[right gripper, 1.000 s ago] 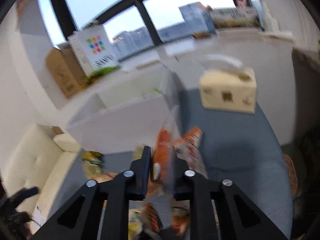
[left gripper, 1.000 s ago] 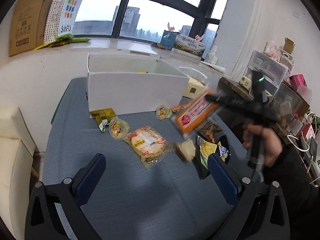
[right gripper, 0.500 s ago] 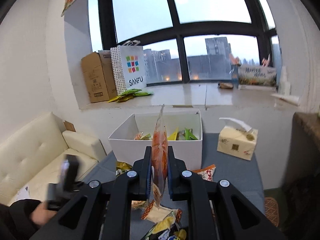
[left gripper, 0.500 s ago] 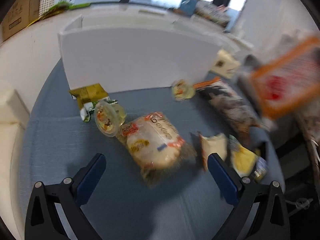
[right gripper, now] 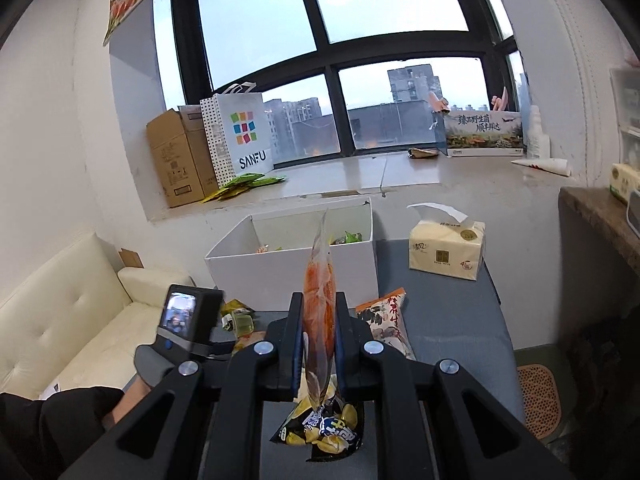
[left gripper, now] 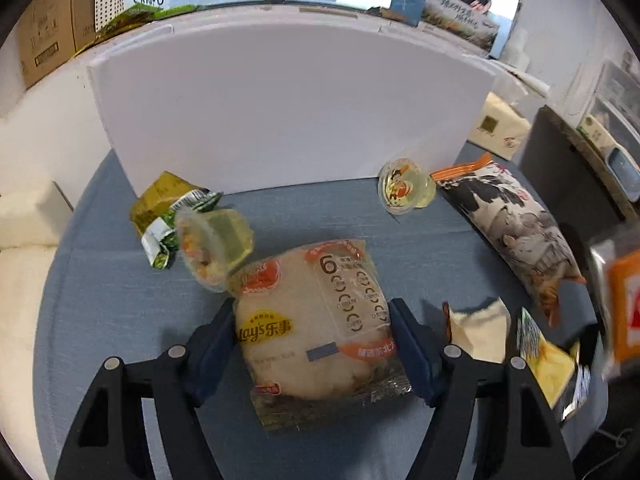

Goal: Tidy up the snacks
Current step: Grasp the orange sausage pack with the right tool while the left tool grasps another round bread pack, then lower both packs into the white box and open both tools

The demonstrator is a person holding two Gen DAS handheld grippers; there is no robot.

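Note:
A pale Lay's chip bag (left gripper: 312, 320) lies on the blue-grey table (left gripper: 112, 320) in front of the white box (left gripper: 280, 100). My left gripper (left gripper: 312, 344) straddles it, its jaws closing, and both blue pads (left gripper: 218, 340) touch the bag's sides. My right gripper (right gripper: 318, 320) is shut on a flat orange packet (right gripper: 318, 292), held upright and edge-on in front of the white box (right gripper: 292, 264), which has several snacks inside. The orange packet (left gripper: 624, 312) shows blurred at the right edge of the left wrist view.
Loose on the table: two jelly cups (left gripper: 216, 240) (left gripper: 404, 192), a green packet (left gripper: 160, 208), a cow-print bag (left gripper: 508, 224), a cream packet (left gripper: 480, 332) and a yellow-black chip bag (left gripper: 548, 364). A tissue pack (right gripper: 446, 248) stands right of the box. A cream sofa (right gripper: 68, 312) lies left.
My left gripper dropped toward the table onto the Lay's bag and its jaws narrowed from wide open. My right gripper rose with the orange packet and turned to face the box.

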